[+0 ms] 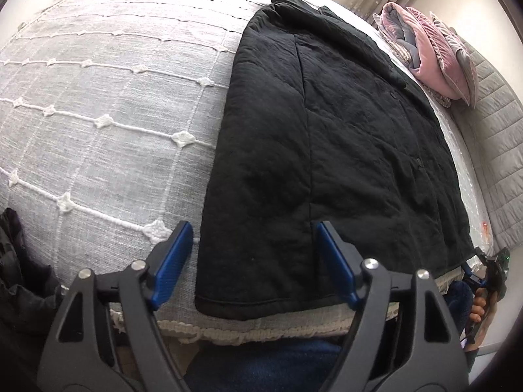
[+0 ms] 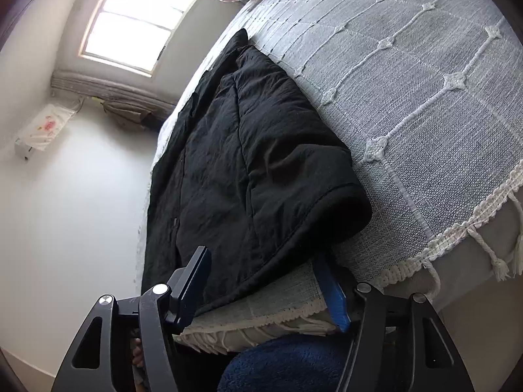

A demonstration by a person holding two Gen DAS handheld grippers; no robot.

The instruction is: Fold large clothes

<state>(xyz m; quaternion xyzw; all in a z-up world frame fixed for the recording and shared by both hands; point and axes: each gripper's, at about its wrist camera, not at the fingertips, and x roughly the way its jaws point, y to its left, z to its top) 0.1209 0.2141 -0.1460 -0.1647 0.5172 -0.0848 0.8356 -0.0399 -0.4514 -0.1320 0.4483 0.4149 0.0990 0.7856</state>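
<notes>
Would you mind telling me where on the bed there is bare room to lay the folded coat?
The widest free patch is the grey bedspread left of the black coat in the left wrist view, running down to the fringed edge. Crowded spots: the far right corner, with the pink and grey bedding pile, and the near hem, where the left gripper and right gripper hover.

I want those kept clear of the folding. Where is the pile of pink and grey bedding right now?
In the left wrist view the pink and grey bedding pile sits at upper right, at the far end of the bed beyond the black quilted coat, beside the grey headboard.
</notes>
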